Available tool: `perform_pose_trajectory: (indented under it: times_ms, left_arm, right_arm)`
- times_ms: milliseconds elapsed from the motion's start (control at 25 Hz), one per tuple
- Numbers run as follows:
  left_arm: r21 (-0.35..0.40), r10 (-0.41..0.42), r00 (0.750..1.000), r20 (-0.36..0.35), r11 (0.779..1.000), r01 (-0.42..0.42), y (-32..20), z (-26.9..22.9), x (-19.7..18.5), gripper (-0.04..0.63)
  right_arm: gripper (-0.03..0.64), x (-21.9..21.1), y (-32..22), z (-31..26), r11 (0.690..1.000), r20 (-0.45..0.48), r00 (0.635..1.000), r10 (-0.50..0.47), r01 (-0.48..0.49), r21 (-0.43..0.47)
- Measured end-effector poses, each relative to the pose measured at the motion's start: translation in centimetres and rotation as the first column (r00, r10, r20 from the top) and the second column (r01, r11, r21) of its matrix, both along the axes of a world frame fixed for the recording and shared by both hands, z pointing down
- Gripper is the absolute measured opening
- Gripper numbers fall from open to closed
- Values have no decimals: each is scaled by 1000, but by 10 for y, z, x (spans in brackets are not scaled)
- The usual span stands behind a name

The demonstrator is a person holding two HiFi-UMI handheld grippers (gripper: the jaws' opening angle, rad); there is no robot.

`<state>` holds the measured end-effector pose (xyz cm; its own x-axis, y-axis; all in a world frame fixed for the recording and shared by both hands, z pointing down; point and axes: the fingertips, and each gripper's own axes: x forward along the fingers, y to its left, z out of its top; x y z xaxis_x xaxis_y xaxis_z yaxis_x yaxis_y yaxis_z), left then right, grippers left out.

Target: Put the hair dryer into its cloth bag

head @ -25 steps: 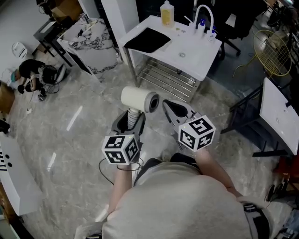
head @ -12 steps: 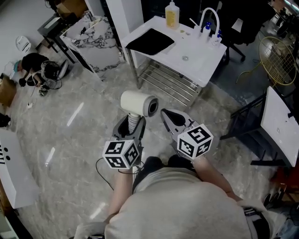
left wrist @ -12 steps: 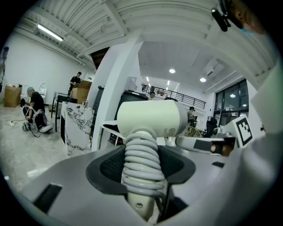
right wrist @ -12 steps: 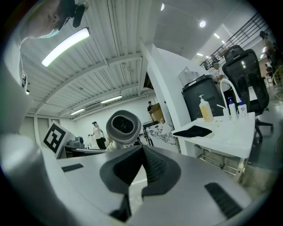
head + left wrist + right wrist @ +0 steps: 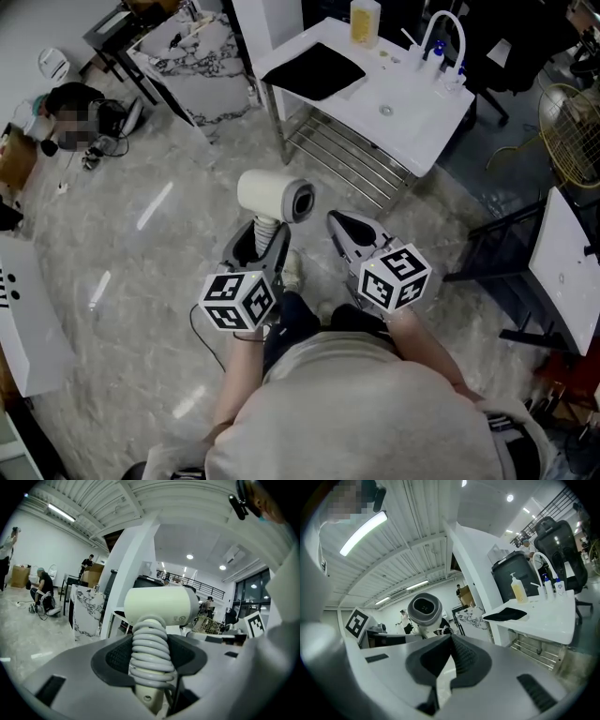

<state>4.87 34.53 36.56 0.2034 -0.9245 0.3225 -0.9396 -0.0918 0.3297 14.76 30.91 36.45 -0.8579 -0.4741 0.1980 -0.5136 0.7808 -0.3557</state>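
1. The hair dryer (image 5: pixel 275 195) sits at the middle of the head view, upright in the left claw (image 5: pixel 262 240). Its round cream barrel lies crosswise above the jaws, with the open end toward the right of the frame.
2. The left claw is clamped on the handle, and its pads press on the grey cord (image 5: pixel 151 651) coiled round that handle.
3. The right claw (image 5: pixel 341 225) is just to the right, jaws pressed together with nothing between them.
4. A flat black cloth (image 5: pixel 316 72), probably the bag, lies on the white tabletop (image 5: pixel 408 117) at the upper centre, well apart from both claws.
5. The dryer looks rigid and top-heavy, with a smooth shell that is likely slippery. The handle therefore seems the better place to hold it than the barrel.
6. The coiled cord probably gives the pads some bite, but it is springy and could shift or unwind under the grip.
7. The cloth looks soft and limp. The free claw would likely have to pinch one edge of its mouth to hold it open.
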Motion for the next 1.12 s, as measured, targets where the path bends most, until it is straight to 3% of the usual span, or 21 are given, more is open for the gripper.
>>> perform_pose_trajectory:
  times_ms: [240,760,1120]
  left_arm:
    - [-29,15,999,30,999,-14,-35,13,-37,227]
    - [-32,90,993,81,996,-88,-166,7,-170,226]
    - [-44,164,983,78,986,-161,-219,12,-212,227]
  right_arm:
    - [-2,-34,-48,6,999,-20,999,34,-34,5]
    - [-2,-161,-174,-6,994,-22,995,102,-101,29]
    - [-2,-187,-210,1,985,-80,981,174,-174,15]
